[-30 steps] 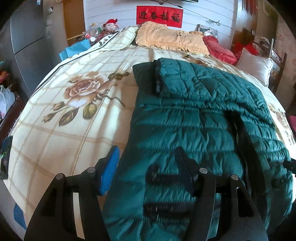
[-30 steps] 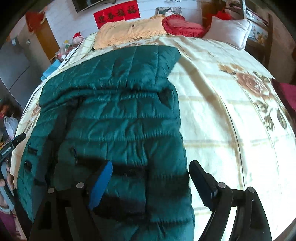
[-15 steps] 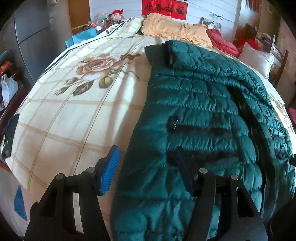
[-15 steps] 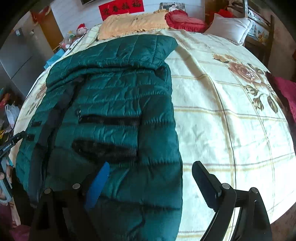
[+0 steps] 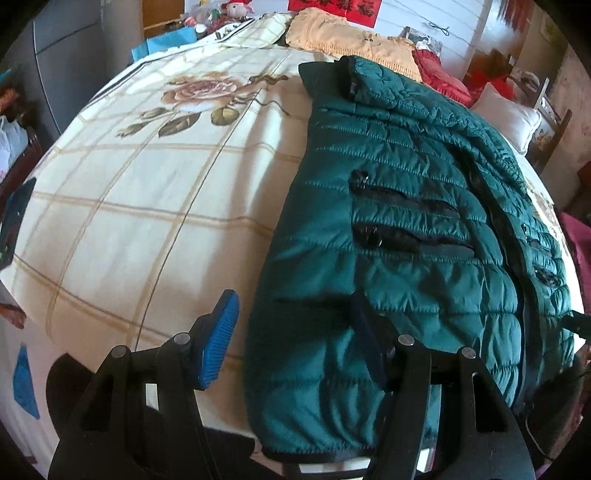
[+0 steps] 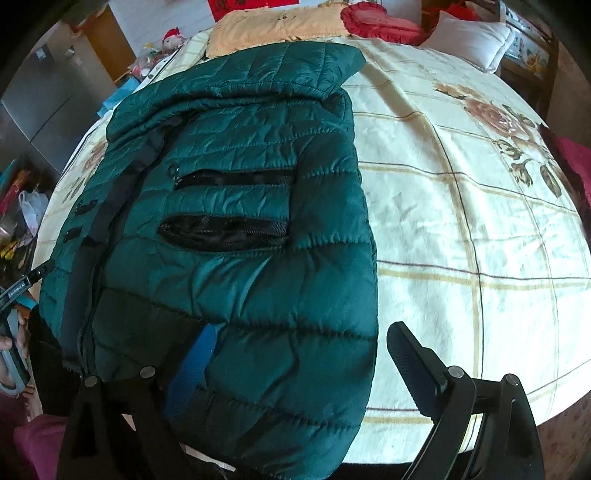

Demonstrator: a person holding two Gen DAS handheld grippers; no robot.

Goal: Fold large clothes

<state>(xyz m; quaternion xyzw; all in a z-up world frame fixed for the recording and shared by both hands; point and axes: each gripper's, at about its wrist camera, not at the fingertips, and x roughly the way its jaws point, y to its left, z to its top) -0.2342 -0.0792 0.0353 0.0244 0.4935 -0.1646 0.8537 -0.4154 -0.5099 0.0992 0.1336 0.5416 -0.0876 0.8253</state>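
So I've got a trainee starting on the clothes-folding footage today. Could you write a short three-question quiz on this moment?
1. True or false: the left gripper is shut on the green jacket's hem.
2. Which lies at the far end of the bed, beyond the jacket's collar?
A. a laptop
B. a yellow pillow cover
C. a shoe box
3. Fill in: the two dark slits on each front panel are open ____.

Key
1. False: both the left and the right gripper are open, with the hem lying between the fingers.
2. B
3. pockets
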